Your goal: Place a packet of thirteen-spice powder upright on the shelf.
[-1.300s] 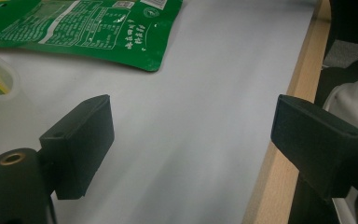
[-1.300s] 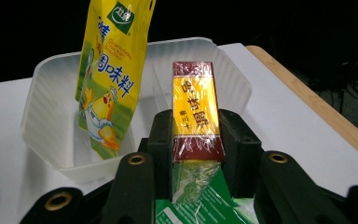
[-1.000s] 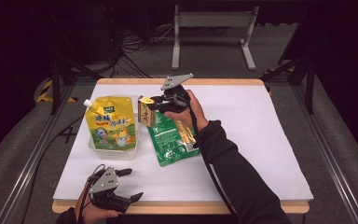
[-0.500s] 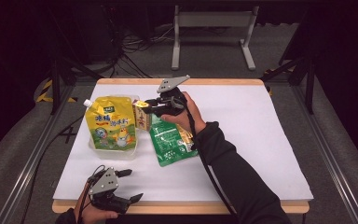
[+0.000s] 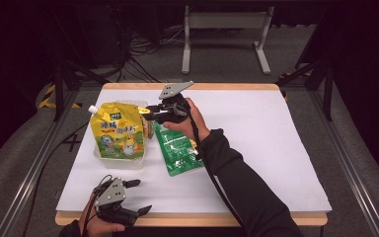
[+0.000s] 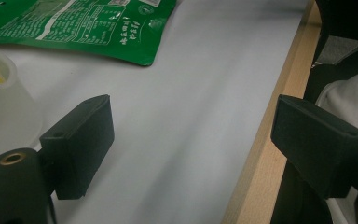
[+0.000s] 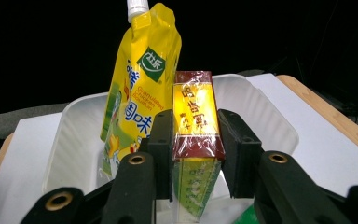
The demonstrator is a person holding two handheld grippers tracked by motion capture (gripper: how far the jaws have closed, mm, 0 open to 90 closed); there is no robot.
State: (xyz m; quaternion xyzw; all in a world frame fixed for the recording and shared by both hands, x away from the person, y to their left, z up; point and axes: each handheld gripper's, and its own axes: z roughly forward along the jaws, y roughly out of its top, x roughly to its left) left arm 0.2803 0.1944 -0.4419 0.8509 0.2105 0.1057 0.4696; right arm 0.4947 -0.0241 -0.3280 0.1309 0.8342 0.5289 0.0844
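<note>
A yellow spouted pouch [image 5: 116,133] [image 7: 140,79] stands in a clear plastic tub [image 5: 113,162] [image 7: 261,116] at the table's left. My right gripper [image 5: 155,112] [image 7: 196,135] is shut on a small yellow-and-brown box [image 5: 148,123] [image 7: 198,116], holding it upright just right of the pouch, at the tub's right side. Whether the box's lower end touches the tub I cannot tell. A green pouch [image 5: 177,150] [image 6: 88,28] lies flat under the right hand. My left gripper [image 5: 143,196] [image 6: 191,130] rests open at the front edge, with nothing between its jaws.
The white sheet covers the table, and its wooden front edge [image 6: 270,121] runs right beside the left gripper. A corner of the tub [image 6: 0,93] stands close to the left gripper's far jaw. Metal rails and cables run along the floor around the table.
My right gripper has shifted a little to the left with the box, bringing it closer to the yellow pouch and the tub. The left gripper has stayed put.
</note>
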